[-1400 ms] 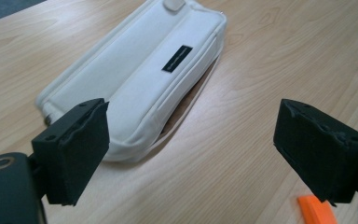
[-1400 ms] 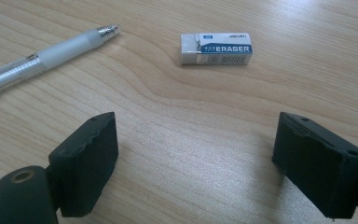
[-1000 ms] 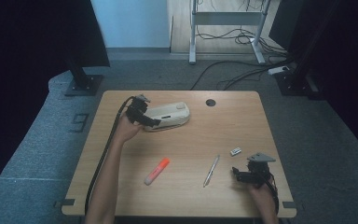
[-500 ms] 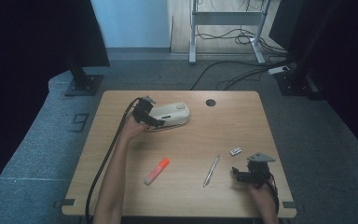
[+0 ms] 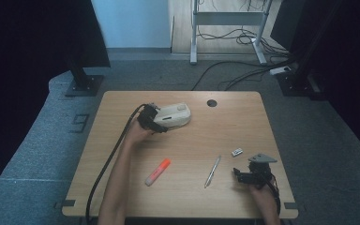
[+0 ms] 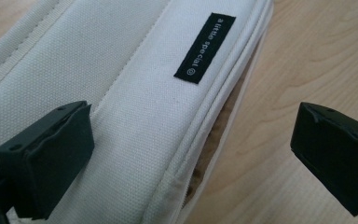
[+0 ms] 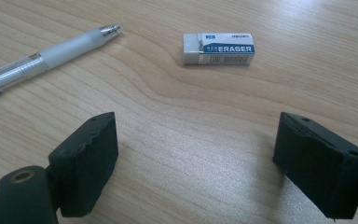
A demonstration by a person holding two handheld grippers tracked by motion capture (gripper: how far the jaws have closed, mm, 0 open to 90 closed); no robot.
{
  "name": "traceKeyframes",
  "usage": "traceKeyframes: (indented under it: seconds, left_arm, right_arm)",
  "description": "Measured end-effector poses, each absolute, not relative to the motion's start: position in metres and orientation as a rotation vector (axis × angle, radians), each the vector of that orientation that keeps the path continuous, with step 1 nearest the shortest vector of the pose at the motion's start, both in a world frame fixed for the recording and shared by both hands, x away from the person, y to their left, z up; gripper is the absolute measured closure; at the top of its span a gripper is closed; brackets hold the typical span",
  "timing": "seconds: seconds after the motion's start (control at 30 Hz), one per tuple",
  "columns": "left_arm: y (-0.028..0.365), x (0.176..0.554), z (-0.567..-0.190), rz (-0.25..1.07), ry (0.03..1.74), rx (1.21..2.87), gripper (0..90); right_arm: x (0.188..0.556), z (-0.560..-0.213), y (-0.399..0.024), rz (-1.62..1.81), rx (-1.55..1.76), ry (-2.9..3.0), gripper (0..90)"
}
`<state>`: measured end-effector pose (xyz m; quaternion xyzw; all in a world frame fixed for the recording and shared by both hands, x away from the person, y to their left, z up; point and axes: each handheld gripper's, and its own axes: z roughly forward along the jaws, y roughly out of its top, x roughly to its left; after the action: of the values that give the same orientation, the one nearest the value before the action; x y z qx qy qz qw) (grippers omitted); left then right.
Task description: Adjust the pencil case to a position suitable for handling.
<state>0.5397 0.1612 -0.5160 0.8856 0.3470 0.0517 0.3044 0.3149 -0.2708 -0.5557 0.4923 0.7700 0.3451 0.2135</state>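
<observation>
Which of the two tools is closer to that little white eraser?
The right tool. It rests near the table's front right corner with the eraser just ahead of it; the left tool is far off at the pencil case.

The pencil case [image 6: 135, 102] is off-white woven cloth, matt and coarse-grained, with stitched seams and piped edges; a black fabric label [image 6: 205, 48] with pale lettering sits toward 1 o'clock on it; the desk [image 7: 177, 140] is pale wood-grain laminate, smooth with a soft sheen; the left tongs [image 6: 191, 163] and right tongs [image 7: 193, 168] have matt black plastic pads, faintly ridged; the pen [image 7: 51, 53], at 10 o'clock in the right gripper view, is clear glossy plastic with a frosted grip; the eraser [image 7: 218, 48], at 12 o'clock, is white rubber in a printed paper sleeve; the highlighter [image 5: 158, 171] looks like orange plastic.
</observation>
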Motion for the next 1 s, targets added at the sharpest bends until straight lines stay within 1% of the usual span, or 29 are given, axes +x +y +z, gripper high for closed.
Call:
traceKeyframes:
  seconds: [0.1, 0.17, 0.2, 0.4, 0.57, 0.8, 1.0]
  left_arm:
    - [0.165, 0.535, -0.517, 0.099, 0.948, 2.305, 0.0]
    - [0.166, 0.534, -0.517, 0.099, 0.961, 2.291, 0.1]
    - [0.167, 0.530, -0.517, 0.104, 0.979, 2.276, 1.9]
    - [0.164, 0.516, -0.516, 0.159, 1.006, 2.303, 5.5]
    - [0.167, 0.505, -0.515, 0.151, 1.015, 2.297, 8.5]
    - [0.175, 0.483, -0.515, 0.121, 0.997, 2.304, 9.0]
    - [0.182, 0.461, -0.514, 0.124, 1.009, 2.303, 13.0]
  right_arm:
    - [0.315, -0.556, -0.271, 0.957, 1.366, 2.137, 13.3]
    - [0.315, -0.556, -0.271, 0.957, 1.366, 2.137, 13.4]
    - [0.315, -0.556, -0.271, 0.957, 1.366, 2.137, 13.4]
    - [0.315, -0.556, -0.271, 0.957, 1.366, 2.137, 13.4]
    - [0.315, -0.555, -0.271, 0.955, 1.368, 2.139, 13.3]
    - [0.315, -0.555, -0.271, 0.955, 1.368, 2.138, 13.4]
    - [0.315, -0.555, -0.271, 0.955, 1.369, 2.138, 13.3]
